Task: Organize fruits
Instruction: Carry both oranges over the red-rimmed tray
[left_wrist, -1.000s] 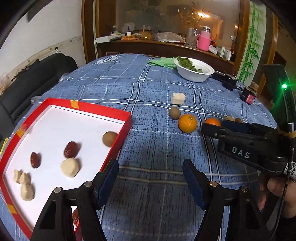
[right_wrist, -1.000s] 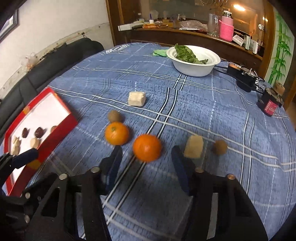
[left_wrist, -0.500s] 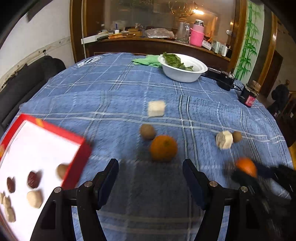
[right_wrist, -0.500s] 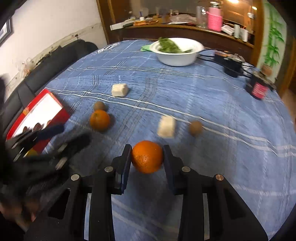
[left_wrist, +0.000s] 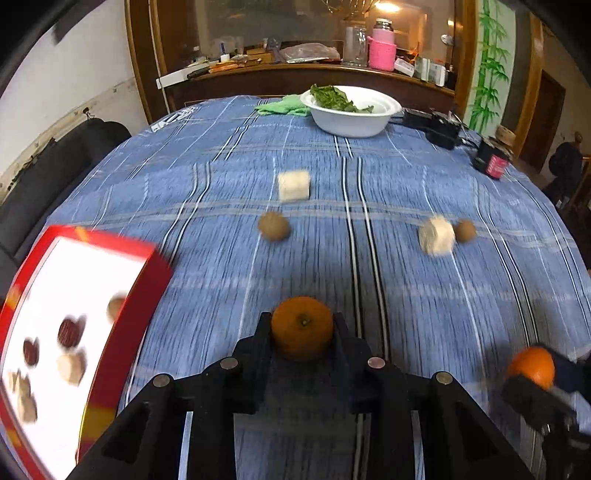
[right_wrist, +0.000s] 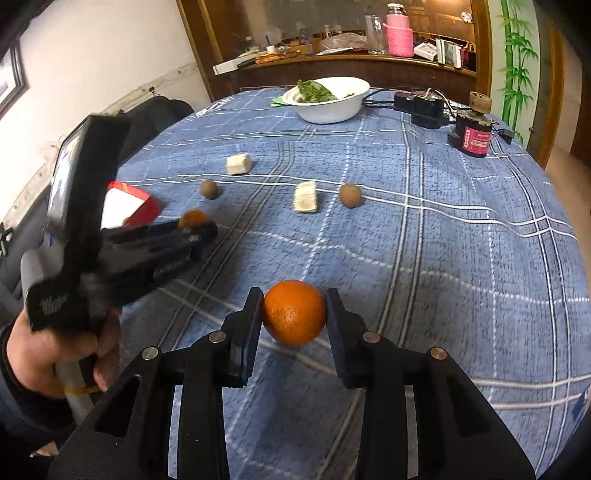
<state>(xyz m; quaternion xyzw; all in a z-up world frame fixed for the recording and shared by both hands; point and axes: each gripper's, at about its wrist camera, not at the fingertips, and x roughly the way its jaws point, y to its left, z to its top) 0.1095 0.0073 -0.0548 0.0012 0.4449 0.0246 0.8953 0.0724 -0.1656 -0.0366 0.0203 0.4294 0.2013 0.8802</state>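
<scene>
While the left tongs (left_wrist: 303, 328) have just closed on one orange (left_wrist: 302, 328), the right tongs (right_wrist: 293, 312) clamp a second orange (right_wrist: 294, 312), both over the blue tabletop (left_wrist: 406, 280) on the near side of the white bowl (left_wrist: 351, 116).

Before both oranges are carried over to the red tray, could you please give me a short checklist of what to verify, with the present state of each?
1. Left gripper jaws, which have just been closing, on left orange: ok.
2. Right gripper jaws closed on right orange: ok.
3. Either orange lifted off the tablecloth: cannot tell.
4. Free space in red tray: ok, its near half is bare.
5. The two grippers apart from each other: ok.
</scene>
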